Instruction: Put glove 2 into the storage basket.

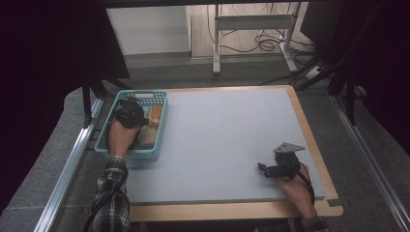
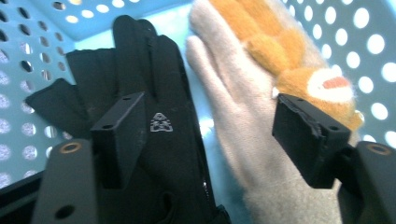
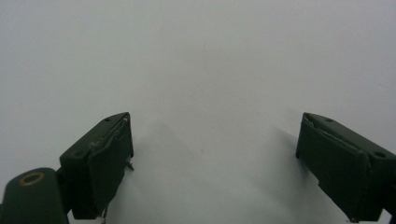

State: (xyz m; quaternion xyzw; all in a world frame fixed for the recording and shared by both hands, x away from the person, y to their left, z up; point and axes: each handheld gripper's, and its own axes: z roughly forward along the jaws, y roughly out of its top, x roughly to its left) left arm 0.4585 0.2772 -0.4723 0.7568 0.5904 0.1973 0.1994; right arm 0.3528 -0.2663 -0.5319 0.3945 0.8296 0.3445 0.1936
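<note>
A pale grey counter (image 1: 227, 140) with a wooden edge stands on grey carpet (image 1: 58, 145). Beyond it, a metal desk frame (image 1: 251, 29) stands over tangled cables (image 1: 268, 43); dark curtains (image 1: 43, 48) flank the sides.

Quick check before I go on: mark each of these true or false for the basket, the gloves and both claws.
1. The left claw is inside the teal basket. True.
2. The left claw grips the black glove. False: its jaws stand apart, with nothing pinched.
3. A beige and orange glove lies beside the black glove. True.
4. The right claw holds a glove. False: it is open over the bare grey mat.
5. The basket sits at the table's right edge. False: at the left.
</note>
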